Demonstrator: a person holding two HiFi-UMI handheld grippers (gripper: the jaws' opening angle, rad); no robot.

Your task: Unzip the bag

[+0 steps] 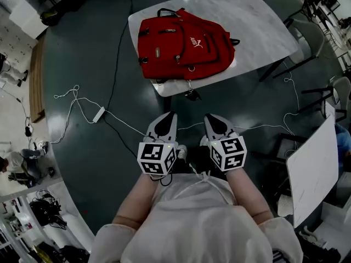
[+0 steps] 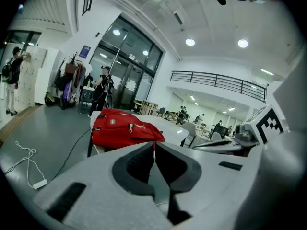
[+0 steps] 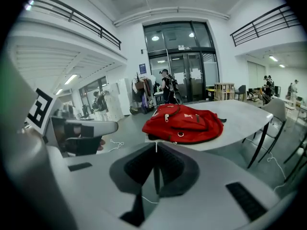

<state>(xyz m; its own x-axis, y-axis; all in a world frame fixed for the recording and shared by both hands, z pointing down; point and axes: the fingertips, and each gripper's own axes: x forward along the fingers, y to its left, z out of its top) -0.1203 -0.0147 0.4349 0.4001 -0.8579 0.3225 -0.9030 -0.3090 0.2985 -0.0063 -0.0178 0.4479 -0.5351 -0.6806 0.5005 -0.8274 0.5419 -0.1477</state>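
Note:
A red backpack (image 1: 184, 45) lies flat on the near left corner of a white table (image 1: 258, 21), its zippers closed, a strap end hanging over the edge. It also shows ahead in the left gripper view (image 2: 125, 128) and the right gripper view (image 3: 182, 123). My left gripper (image 1: 168, 116) and right gripper (image 1: 213, 118) hang side by side near my body, well short of the table. Both are shut with nothing between the jaws.
A black cable and a white cable with a power strip (image 1: 98, 114) run across the dark floor left of the table. Chairs (image 1: 312, 37) stand right of the table, and a white board (image 1: 312, 169) leans at the right. People stand far back near the glass doors (image 3: 168, 87).

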